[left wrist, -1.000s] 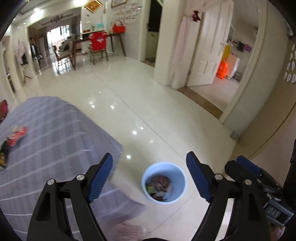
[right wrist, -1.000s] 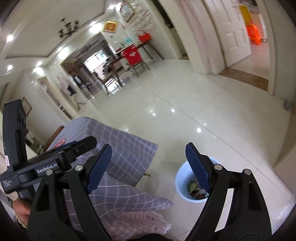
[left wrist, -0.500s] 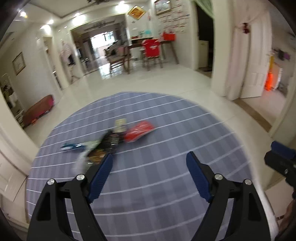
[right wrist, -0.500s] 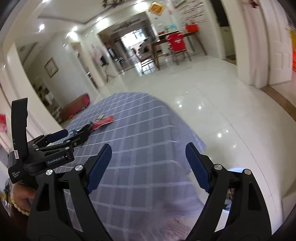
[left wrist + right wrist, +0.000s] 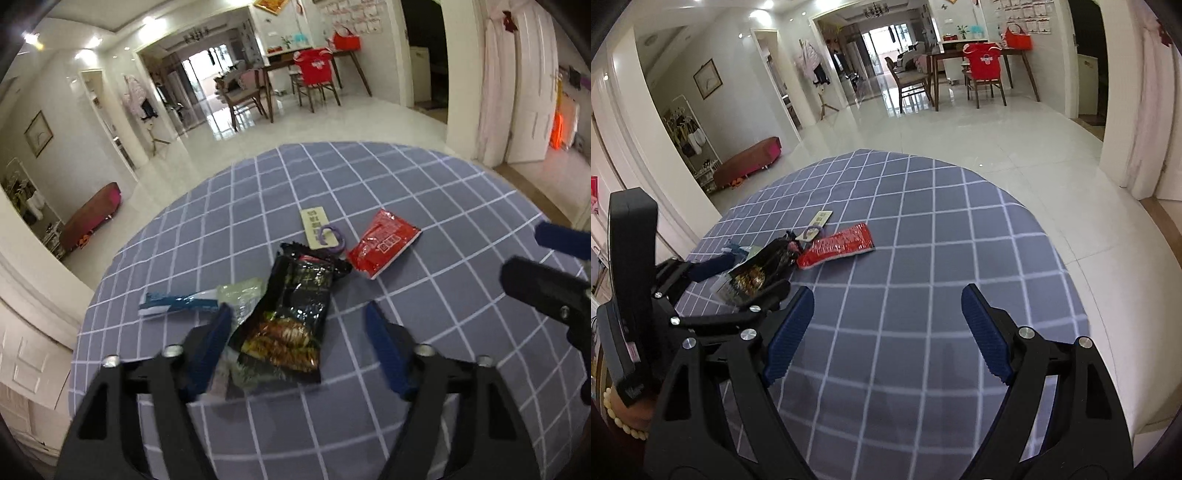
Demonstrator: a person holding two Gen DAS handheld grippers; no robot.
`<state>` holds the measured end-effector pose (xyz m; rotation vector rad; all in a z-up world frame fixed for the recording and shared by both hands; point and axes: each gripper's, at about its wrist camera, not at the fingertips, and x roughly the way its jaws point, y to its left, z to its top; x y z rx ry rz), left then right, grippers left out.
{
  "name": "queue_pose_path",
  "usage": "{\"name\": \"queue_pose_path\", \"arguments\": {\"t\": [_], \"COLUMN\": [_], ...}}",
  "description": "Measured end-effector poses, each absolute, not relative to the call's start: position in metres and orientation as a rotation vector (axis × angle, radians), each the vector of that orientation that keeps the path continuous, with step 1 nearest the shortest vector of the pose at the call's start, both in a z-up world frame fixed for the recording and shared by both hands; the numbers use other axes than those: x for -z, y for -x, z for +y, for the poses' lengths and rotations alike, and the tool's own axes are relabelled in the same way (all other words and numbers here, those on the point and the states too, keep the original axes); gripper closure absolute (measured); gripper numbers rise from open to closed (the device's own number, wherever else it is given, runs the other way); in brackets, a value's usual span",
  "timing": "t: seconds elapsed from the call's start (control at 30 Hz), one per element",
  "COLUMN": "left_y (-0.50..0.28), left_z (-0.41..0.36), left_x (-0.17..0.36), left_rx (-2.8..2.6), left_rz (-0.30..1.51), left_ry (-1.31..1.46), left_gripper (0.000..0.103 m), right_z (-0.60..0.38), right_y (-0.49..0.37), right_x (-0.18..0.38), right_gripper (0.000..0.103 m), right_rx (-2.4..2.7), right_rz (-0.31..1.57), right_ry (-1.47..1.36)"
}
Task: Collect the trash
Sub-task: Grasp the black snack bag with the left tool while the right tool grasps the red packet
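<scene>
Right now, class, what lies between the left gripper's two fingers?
In the left wrist view, the black snack wrapper lies between the open left gripper's fingers, on the checked tablecloth.

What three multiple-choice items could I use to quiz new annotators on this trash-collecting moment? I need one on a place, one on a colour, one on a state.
1. Where does the black snack wrapper lie?
A. on the floor
B. on the checked tablecloth, between the left gripper's fingers as the left wrist view frames it
C. in a bin

2. What colour is the flat packet right of the black wrapper in the left wrist view?
A. red
B. green
C. yellow

3. How does the right gripper stand?
A. shut on a wrapper
B. shut on nothing
C. open, holding nothing

Answers: 1 B, the wrapper rests on the cloth with a blue pad at each side. 2 A, the packet is plainly red in both views. 3 C, its fingers stand wide apart over bare cloth.
</scene>
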<state>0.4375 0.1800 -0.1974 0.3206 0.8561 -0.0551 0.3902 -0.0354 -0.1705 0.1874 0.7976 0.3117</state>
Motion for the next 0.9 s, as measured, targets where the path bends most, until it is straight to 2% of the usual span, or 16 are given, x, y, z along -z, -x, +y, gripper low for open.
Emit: {"name": "queue_pose_path", "arguments": {"t": [0.03, 0.07, 0.1, 0.17, 0.2, 0.23, 0.67, 0.7, 0.73, 0.8, 0.9], "left_y": [-0.438, -0.440, -0.440, -0.439, -0.438, -0.436, -0.422, -0.422, -0.421, -0.419, -0.412], "left_z": [0.180, 0.180, 0.184, 0.197, 0.203, 0.210, 0.252, 0.251, 0.250, 0.252, 0.251], "left_x": [0.199, 0.200, 0.198, 0.190, 0.185, 0.181, 0.159, 0.157, 0.156, 0.155, 0.148], "left_rx": [0.051, 0.054, 0.077, 0.104, 0.111, 0.123, 0.141, 0.143, 0.145, 0.146, 0.145], "left_rz": [0.858, 0.861, 0.864, 0.850, 0.845, 0.835, 0.756, 0.750, 0.746, 0.741, 0.726], "left_ry": [-0.331, -0.340, -0.310, -0.217, -0.171, -0.127, 0.067, 0.069, 0.069, 0.073, 0.082], "left_gripper": [0.044, 0.058, 0.060, 0.082, 0.083, 0.093, 0.095, 0.095, 0.096, 0.096, 0.096], "right_z": [-0.032, -0.029, -0.026, -0.020, -0.017, -0.014, 0.051, 0.053, 0.056, 0.054, 0.052], "right_y": [-0.395, -0.398, -0.401, -0.406, -0.409, -0.411, -0.458, -0.460, -0.461, -0.460, -0.454], "right_x": [0.172, 0.172, 0.173, 0.174, 0.175, 0.175, 0.189, 0.190, 0.189, 0.187, 0.187], "right_gripper": [0.022, 0.022, 0.022, 0.022, 0.022, 0.022, 0.024, 0.028, 0.045, 0.070, 0.075], "right_rx": [-0.317, -0.321, -0.325, -0.336, -0.340, -0.345, -0.380, -0.367, -0.368, -0.406, -0.409], "right_rz": [0.803, 0.805, 0.807, 0.811, 0.814, 0.818, 0.889, 0.893, 0.886, 0.891, 0.887], "right_ry": [-0.186, -0.184, -0.181, -0.170, -0.164, -0.161, 0.023, 0.041, 0.055, 0.048, 0.072]}}
